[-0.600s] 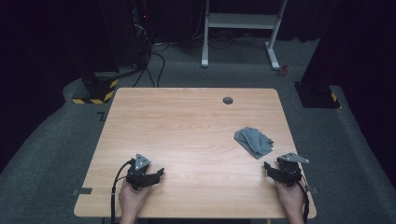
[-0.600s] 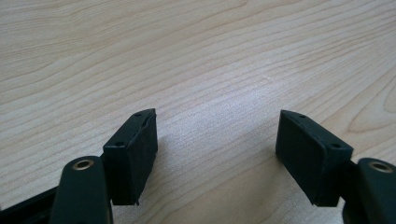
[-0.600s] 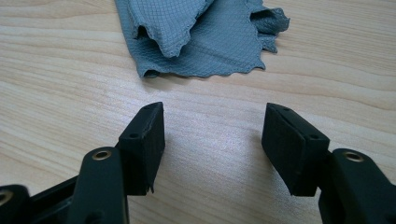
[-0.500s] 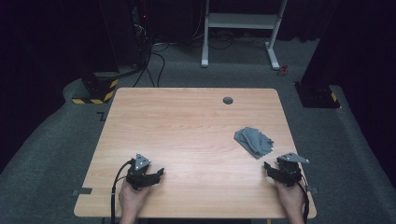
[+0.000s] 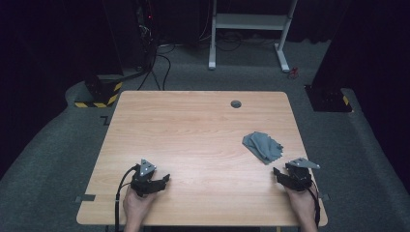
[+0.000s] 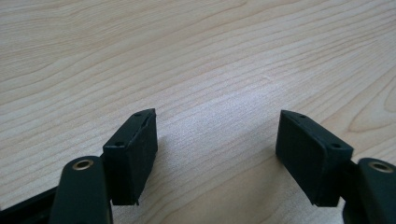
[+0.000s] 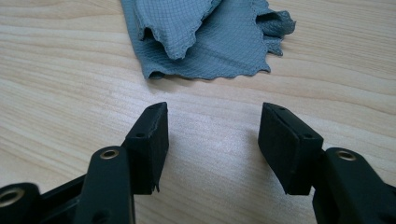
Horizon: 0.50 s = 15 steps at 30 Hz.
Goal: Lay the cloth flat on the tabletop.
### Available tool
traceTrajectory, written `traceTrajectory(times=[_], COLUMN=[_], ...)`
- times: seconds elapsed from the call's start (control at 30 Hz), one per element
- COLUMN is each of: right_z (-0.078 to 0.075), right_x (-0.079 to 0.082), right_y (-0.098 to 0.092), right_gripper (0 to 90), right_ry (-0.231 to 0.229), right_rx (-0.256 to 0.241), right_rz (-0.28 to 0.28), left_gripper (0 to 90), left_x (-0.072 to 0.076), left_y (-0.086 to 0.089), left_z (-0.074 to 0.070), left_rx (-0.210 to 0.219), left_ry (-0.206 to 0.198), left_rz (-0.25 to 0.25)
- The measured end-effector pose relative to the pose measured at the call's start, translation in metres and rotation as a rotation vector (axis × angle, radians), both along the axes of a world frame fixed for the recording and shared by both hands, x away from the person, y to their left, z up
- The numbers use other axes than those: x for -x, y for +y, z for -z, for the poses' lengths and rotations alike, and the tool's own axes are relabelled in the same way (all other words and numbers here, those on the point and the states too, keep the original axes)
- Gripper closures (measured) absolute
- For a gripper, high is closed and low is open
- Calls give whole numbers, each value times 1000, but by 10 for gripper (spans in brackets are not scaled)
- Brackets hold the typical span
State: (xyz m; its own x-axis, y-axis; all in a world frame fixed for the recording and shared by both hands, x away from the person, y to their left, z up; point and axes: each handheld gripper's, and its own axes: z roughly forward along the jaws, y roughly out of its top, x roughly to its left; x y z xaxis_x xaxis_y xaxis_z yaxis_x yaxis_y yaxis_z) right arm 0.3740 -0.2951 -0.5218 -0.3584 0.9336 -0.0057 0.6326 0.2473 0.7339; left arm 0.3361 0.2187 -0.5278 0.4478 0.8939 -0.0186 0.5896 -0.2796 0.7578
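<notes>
Cloth [image 7: 210, 42] crumpled just ahead of right claw [image 7: 212, 140], jaws wide, empty; left claw [image 6: 217, 149] likewise. Approach stage, probably; next: advance, pinch near hem.

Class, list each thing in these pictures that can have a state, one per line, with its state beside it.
Left gripper: open, holding nothing, above bare table.
Right gripper: open, holding nothing, pointed at the cloth.
Grey cloth: crumpled, lying on the table, untouched.
Wooden table: bare but for the cloth.

Each black tool [image 5: 167, 178] has ribbed pads, brass-ringed screw holes, a grey three-cornered plate and black cable.
</notes>
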Motion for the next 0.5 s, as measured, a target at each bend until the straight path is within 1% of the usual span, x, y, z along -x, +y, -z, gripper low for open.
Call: traceTrajectory(times=[0.1, 0.13, 0.17, 0.23, 0.3, 0.33, 0.37, 0.43, 0.5], right_z=[-1, -1, -2, -4, -6, -7, -8, -9, -10], right_x=[-2, -4, -5, -8, -10, -11, -12, -16, -20], right_y=[1, 2, 3, 6, 8, 10, 13, 18, 22], right_gripper=[429, 427, 426, 422, 418, 418, 418, 413, 414], right_ry=[6, 13, 9, -5, -40, -38, -48, -56, -76], right_rx=[4, 1, -10, -29, -59, -72, -78, -78, -66], right_rz=[-7, -9, -16, -22, -31, -29, -38, -59, -76], left_gripper=[301, 301, 301, 300, 301, 300, 300, 301, 301], left_x=[0, 0, 0, 0, 0, 0, 0, 0, 0], left_y=[0, 0, 0, 0, 0, 0, -1, -1, -1], left_z=[0, 0, 0, 0, 0, 0, 0, 0, 0], left_rx=[7, 3, 0, 2, 3, 4, 6, 5, 2], left_ry=[4, 3, 1, 1, 2, 3, 3, 5, 4], left_rz=[-1, -1, 0, -1, -2, -2, -3, -3, -3])
